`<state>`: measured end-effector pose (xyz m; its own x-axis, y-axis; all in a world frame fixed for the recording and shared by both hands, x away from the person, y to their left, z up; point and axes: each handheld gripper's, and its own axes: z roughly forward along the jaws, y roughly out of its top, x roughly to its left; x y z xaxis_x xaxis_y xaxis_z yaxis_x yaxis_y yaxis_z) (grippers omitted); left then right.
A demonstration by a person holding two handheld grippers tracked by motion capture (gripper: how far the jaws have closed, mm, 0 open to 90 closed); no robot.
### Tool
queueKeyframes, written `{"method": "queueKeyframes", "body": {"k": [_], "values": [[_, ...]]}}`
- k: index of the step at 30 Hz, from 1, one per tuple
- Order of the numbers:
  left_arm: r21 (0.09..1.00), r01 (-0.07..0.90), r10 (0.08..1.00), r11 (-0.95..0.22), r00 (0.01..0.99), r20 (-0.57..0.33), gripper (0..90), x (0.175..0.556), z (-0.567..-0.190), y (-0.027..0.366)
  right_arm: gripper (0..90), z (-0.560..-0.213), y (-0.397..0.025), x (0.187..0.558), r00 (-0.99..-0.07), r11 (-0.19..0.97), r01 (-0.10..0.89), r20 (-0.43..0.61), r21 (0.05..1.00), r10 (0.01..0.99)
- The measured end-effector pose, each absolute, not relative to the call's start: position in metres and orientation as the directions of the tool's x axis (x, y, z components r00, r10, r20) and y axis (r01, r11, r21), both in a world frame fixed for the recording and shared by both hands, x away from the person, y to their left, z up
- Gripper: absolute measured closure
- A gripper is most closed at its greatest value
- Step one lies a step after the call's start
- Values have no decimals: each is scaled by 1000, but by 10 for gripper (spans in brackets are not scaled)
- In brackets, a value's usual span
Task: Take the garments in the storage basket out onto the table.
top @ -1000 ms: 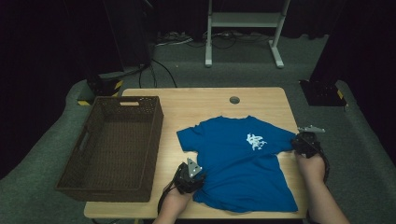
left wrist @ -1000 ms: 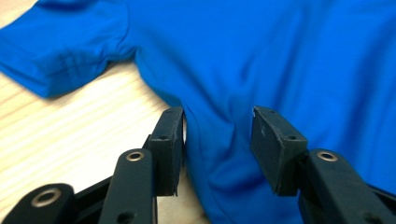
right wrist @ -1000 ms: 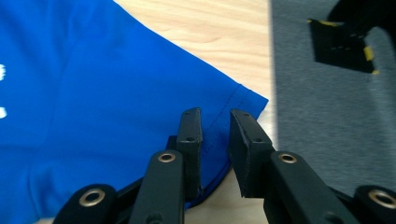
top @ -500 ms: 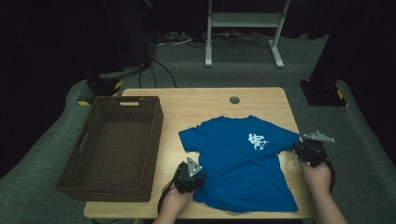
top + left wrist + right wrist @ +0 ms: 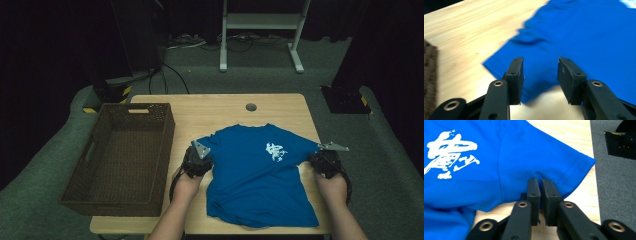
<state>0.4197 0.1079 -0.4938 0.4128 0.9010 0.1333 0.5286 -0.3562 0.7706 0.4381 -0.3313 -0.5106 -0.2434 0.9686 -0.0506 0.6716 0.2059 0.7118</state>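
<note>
Blue t-shirt (image 5: 255,175) unmoved, left claw (image 5: 196,159) advanced, open

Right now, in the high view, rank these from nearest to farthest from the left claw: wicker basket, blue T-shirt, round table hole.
1. Blue T-shirt: its sleeve lies at the left claw.
2. Wicker basket: just to its left.
3. Round table hole: far side, to the right.

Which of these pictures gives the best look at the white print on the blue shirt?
The right gripper view: the white print is large and sharp on the blue shirt, its brush-like strokes plain. In the high view the print is only a small white patch. The left gripper view catches a white sliver at its top right corner.
</note>
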Motion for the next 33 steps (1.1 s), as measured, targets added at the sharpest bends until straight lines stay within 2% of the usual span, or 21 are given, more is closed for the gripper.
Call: {"method": "queueKeyframes", "body": {"k": [10,15,21,25,33], "values": [[722,608,930,-331,338,142,593,465,-518,116,864,-498,-335,421,-278,243,655,-72,716,958],[706,632,938,-320,314,143,647,456,-516,122,865,-497,-336,414,-295,276,664,-96,695,951],[709,641,952,-293,266,152,656,434,-517,131,863,-507,-331,411,-304,305,681,-121,666,945],[712,632,950,-307,244,193,655,429,-519,133,853,-510,-329,417,-303,312,667,-136,677,943],[696,644,949,-316,216,231,656,453,-518,132,849,-509,-326,452,-304,352,669,-191,655,933]]}}
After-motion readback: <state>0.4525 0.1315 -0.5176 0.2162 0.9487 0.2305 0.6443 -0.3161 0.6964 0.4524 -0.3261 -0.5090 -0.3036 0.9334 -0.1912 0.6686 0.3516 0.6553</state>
